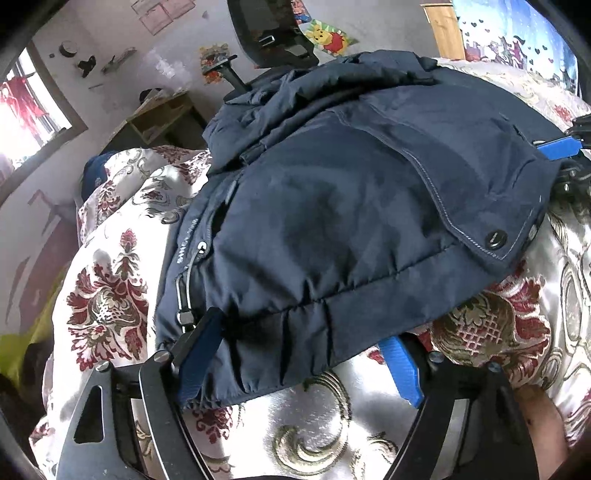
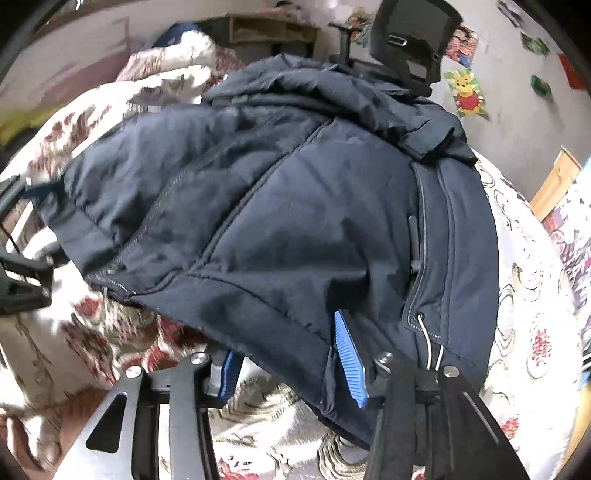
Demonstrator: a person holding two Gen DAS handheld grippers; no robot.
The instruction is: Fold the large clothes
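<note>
A dark navy padded jacket lies bunched on a floral satin bedspread. My left gripper is wide open with the jacket's hem draped between its blue fingers. The right gripper's blue tip shows at the jacket's far right edge. In the right wrist view the jacket fills the middle, and my right gripper is open with the hem lying between its blue fingers. The left gripper shows blurred at the left edge.
A black office chair stands behind the bed by a wall with cartoon stickers. A wooden shelf unit and a window are at the left. A wooden headboard is at the right.
</note>
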